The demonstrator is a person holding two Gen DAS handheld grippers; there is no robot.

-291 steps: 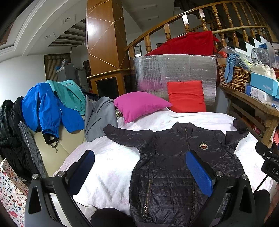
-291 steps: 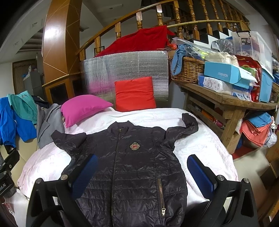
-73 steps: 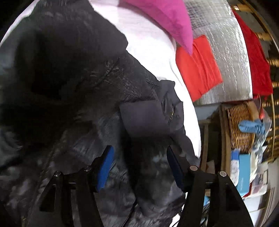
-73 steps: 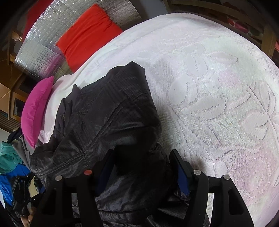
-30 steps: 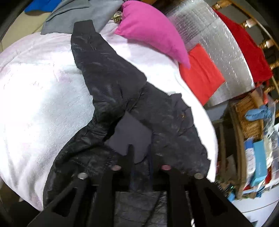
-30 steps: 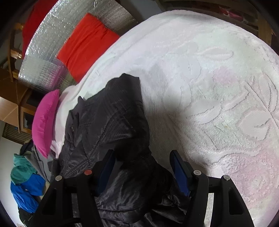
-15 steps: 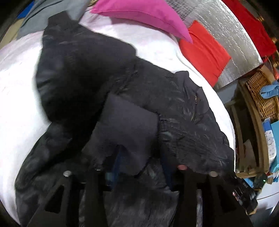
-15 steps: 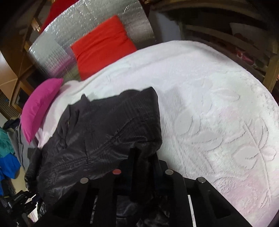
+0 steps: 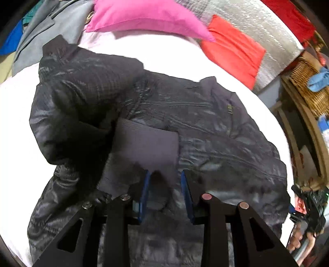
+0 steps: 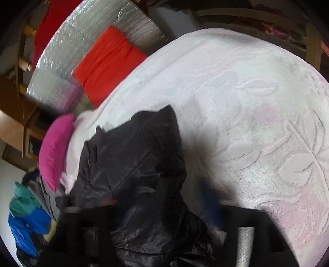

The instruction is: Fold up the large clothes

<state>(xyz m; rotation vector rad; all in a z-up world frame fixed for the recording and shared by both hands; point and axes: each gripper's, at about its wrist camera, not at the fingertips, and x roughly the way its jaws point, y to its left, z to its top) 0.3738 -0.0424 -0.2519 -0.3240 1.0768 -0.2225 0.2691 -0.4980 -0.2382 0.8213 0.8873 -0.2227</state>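
Folding both sleeves of the black quilted jacket (image 9: 205, 131) inward across its body on the white bedspread (image 10: 257, 102)
Starting at the left gripper (image 9: 164, 180): its blue pads (image 9: 144, 191) stand partly apart with the dark ribbed cuff (image 9: 144, 145) lying between and just ahead of them, seemingly loose rather than pinched, the left sleeve already laid over the chest; the right gripper (image 10: 164, 211) is blurred, a fold of the right sleeve (image 10: 144, 147) bunched at its fingers, and I cannot tell whether the jaws are clamped. Farther out, a pink pillow (image 9: 144, 16) and a red cushion (image 9: 232, 49) lie at the far edge of the bed. Judging from this, the next move calls for laying both cuffs flat, drawing clear, then taking the near hem to fold it toward the collar
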